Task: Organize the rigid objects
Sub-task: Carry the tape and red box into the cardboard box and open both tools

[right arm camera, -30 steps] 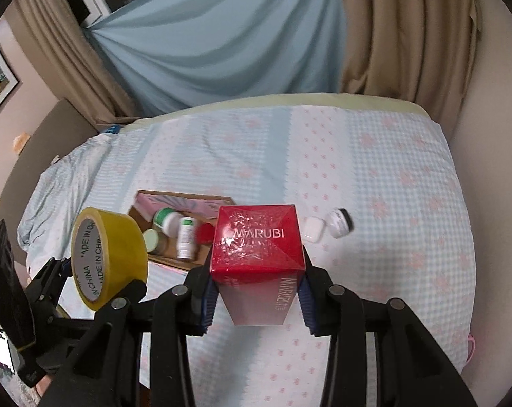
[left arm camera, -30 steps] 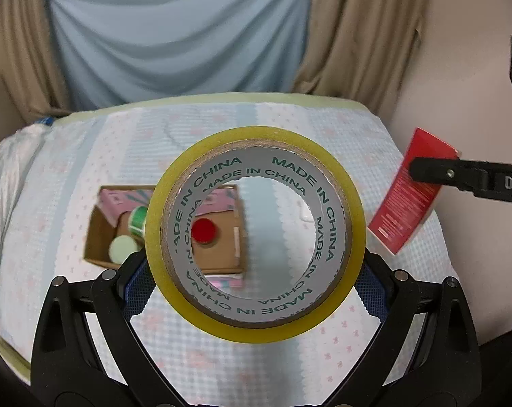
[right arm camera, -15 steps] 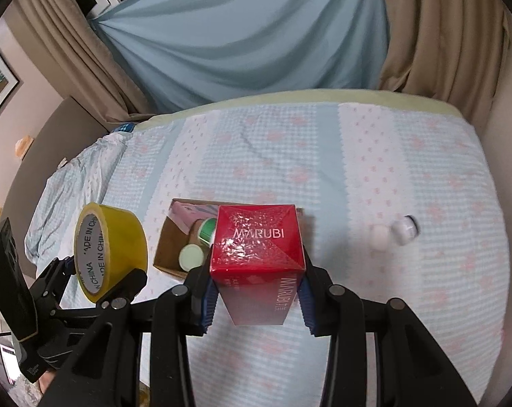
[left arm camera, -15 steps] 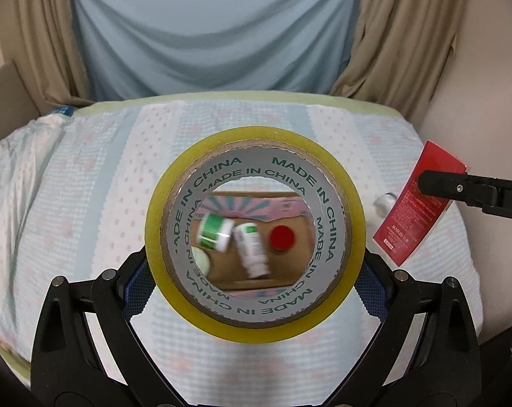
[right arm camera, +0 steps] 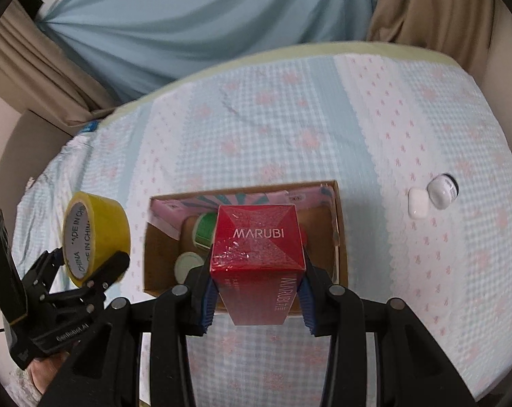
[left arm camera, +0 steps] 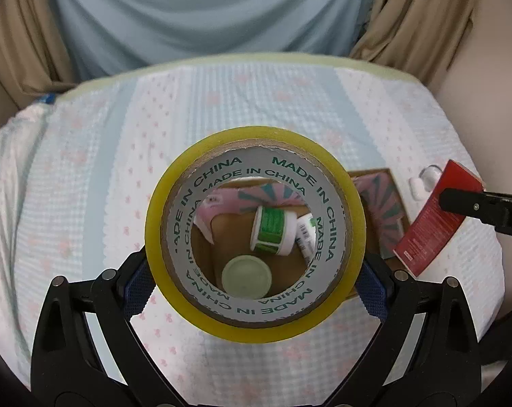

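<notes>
My left gripper (left arm camera: 254,283) is shut on a yellow tape roll (left arm camera: 160,237), held upright with its hole facing the camera. Through the hole I see a green-labelled white jar (left arm camera: 272,230) and a pale green lid (left arm camera: 246,276) in an open cardboard box (right arm camera: 340,237). My right gripper (right arm camera: 257,298) is shut on a red MARUBI carton (right arm camera: 259,237), which hangs over the middle of that box. The tape roll (right arm camera: 99,227) is just left of the box. A pink packet (right arm camera: 289,198) lies along the box's far wall.
A white earbud case (right arm camera: 417,203) and a small white jar (right arm camera: 442,186) lie on the checked bedspread right of the box. Blue and tan curtains hang behind the bed. The bed's right edge drops off close to the jar.
Both grippers have come forward and down toward the cardboard box, each keeping its load. The red carton now hangs over the box, and the tape's hole frames the box's contents from closer.
</notes>
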`<state>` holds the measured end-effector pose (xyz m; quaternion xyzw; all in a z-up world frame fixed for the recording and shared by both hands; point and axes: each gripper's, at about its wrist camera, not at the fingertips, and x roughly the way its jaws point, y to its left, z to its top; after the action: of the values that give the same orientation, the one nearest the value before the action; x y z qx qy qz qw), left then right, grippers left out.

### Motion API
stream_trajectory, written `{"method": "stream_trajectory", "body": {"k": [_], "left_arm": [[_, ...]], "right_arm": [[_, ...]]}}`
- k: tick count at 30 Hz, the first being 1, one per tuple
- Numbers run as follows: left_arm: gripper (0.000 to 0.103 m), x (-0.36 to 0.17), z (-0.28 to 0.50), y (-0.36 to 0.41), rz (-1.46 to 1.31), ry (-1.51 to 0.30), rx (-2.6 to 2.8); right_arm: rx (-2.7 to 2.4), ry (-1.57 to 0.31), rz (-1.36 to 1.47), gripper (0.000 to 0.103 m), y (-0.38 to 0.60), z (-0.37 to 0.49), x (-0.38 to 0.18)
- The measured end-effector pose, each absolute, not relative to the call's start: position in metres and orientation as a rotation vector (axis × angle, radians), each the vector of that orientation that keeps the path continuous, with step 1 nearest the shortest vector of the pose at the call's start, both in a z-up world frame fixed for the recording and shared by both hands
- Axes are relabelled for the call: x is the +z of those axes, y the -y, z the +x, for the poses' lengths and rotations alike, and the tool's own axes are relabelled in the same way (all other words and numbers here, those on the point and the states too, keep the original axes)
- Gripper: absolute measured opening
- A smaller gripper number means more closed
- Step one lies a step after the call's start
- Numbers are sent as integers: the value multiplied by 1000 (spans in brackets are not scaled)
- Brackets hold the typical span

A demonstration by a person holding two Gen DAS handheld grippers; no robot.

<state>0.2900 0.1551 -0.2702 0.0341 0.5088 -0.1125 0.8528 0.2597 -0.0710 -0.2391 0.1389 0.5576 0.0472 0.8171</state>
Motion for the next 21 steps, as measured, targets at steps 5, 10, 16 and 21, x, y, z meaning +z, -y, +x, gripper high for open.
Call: {"method": "stream_trajectory", "body": {"k": [5, 10, 16, 21], "left_arm": [[97, -313, 305, -158, 87, -1130, -220], [97, -352, 313, -154, 107, -1200, -209], [97, -376, 325, -146, 148, -1253, -216], [97, -390, 338, -140, 136, -1309, -241]], "right_arm": [[69, -1245, 298, 37, 76, 272, -278], [34, -1304, 317, 37, 85, 280, -313], [31, -1323, 292, 38, 82, 286, -332], [67, -1359, 311, 42, 77, 294, -346]]}}
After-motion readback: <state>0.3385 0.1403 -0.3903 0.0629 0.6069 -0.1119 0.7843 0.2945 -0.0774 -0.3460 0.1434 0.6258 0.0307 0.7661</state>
